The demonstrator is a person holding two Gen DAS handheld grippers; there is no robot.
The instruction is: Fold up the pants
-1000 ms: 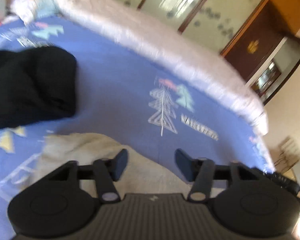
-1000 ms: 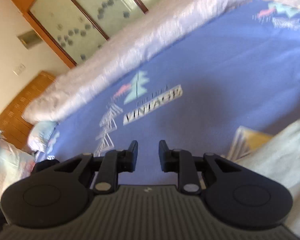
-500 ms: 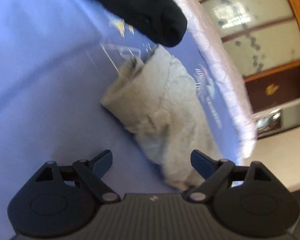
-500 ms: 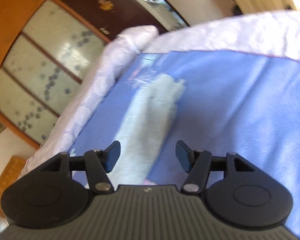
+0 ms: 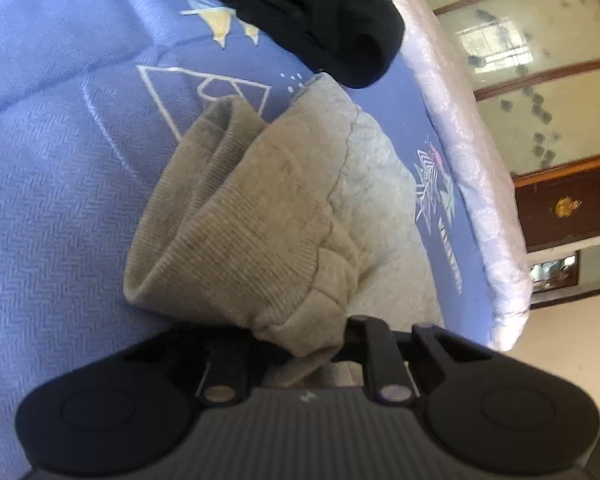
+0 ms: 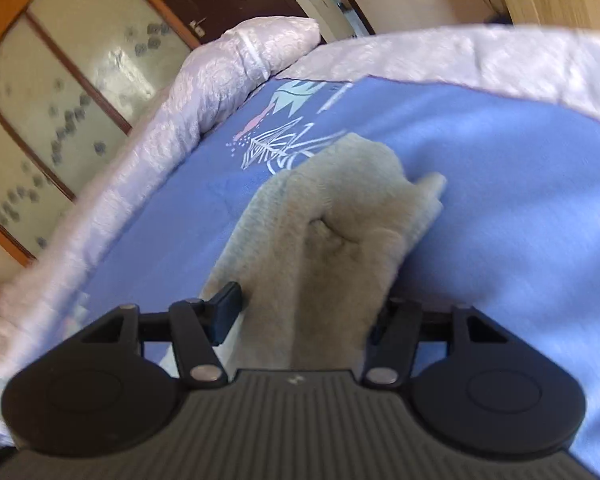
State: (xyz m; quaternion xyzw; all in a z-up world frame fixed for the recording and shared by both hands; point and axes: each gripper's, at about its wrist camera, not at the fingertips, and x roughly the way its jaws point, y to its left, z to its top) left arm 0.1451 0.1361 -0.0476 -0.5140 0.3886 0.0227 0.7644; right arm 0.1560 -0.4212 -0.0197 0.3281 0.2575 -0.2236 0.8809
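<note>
Bright daylight; glare on glass doors [image 5: 540, 52] beyond left tongs [image 5: 300, 344]. Motion blur at frame edges, strong fisheye bending. Soft shadows under tongs.

Pants [image 5: 300, 208]: light grey sweat-knit with a wide ribbed waistband [image 5: 236, 240], lying bunched lengthwise on the blue printed bed cover. Waistband end gapes open and is slightly rumpled. Opposite end [image 6: 340, 216] is gathered into a soft, puckered fold, its edge lifted.

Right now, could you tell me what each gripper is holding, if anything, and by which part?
Both are closing on the grey pants: the left gripper at the ribbed waistband edge, the right gripper around a bunched section at the other end.
</note>
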